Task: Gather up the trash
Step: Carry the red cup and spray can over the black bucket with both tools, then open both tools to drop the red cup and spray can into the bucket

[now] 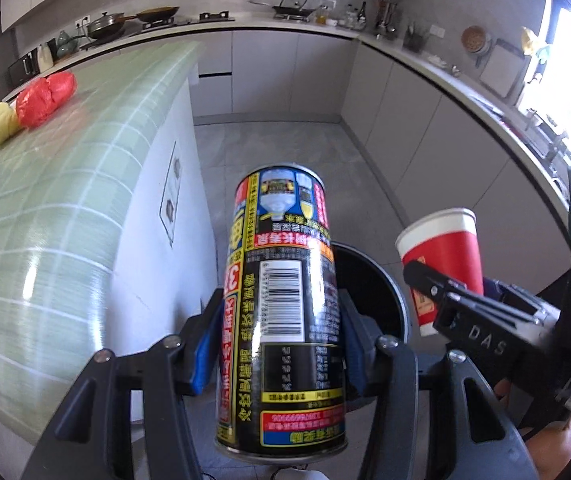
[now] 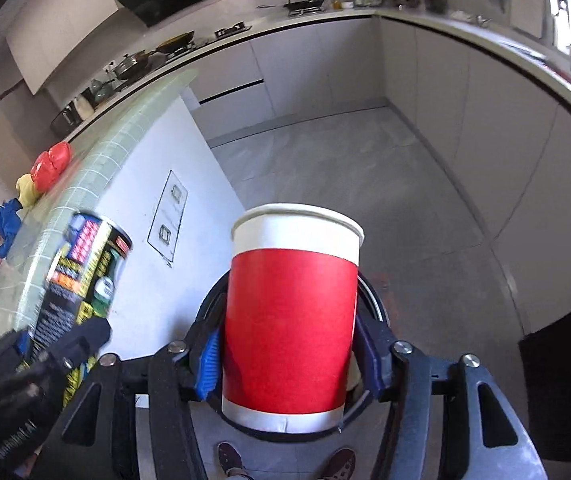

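Red-and-white cup (image 2: 291, 312), black-yellow can (image 1: 281, 312)

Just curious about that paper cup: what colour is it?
The paper cup is red with white bands at rim and base, clearest in the right wrist view.

Can (image 1: 281, 312) in left tool (image 1: 279, 344), cup (image 2: 289, 320) in right tool (image 2: 287, 360), both above bin (image 1: 385, 300); counter (image 1: 45, 200) left.

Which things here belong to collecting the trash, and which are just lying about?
Job:
- black printed metal can, in left tool
- red paper cup, between right tool's pads
- round black bin

Lying about:
- red plastic bag
- yellow cloth
- stovetop pans
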`<state>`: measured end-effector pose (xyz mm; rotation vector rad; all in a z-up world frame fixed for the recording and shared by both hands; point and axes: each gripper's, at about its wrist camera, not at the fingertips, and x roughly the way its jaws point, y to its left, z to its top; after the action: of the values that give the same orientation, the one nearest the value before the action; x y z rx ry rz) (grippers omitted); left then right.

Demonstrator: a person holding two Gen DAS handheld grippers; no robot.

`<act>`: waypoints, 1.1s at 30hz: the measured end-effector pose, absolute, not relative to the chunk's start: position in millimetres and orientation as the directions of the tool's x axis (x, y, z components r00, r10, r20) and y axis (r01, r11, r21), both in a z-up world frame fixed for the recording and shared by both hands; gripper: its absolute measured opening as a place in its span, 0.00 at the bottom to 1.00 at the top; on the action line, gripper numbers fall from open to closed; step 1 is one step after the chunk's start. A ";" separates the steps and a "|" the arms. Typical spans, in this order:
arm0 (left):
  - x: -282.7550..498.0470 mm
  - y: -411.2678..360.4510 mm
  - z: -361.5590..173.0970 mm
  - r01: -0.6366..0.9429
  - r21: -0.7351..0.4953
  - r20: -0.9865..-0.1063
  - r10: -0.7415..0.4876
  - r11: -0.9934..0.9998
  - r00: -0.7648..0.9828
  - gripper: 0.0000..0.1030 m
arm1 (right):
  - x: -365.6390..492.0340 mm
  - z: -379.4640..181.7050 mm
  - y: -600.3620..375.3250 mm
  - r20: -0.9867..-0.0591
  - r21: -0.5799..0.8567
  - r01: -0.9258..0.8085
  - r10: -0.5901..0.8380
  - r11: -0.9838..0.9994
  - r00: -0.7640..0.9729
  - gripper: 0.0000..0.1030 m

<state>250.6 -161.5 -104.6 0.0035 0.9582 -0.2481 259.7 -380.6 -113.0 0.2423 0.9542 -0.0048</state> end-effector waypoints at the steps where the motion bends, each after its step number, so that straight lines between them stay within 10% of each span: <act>1: 252.7 -163.7 -109.6 0.206 -0.107 -0.815 -0.204 0.973 0.542 0.52 | 263.3 -117.4 -382.8 -0.809 0.198 0.106 0.102 0.974 0.579 0.61; 26: 262.9 -209.6 -149.5 0.210 -0.079 -0.869 -0.171 0.974 0.464 0.53 | 280.1 -137.2 -403.5 -0.818 0.207 0.113 0.109 0.972 0.564 0.80; 33: 261.4 -214.7 -131.1 0.195 -0.028 -0.841 -0.129 0.980 0.526 0.83 | 270.4 -127.4 -415.5 -0.811 0.194 0.152 0.071 0.969 0.581 0.80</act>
<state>261.4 -214.7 -131.1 0.0721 0.9990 -0.1938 270.4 -415.5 -127.4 0.2547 0.9530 -0.0477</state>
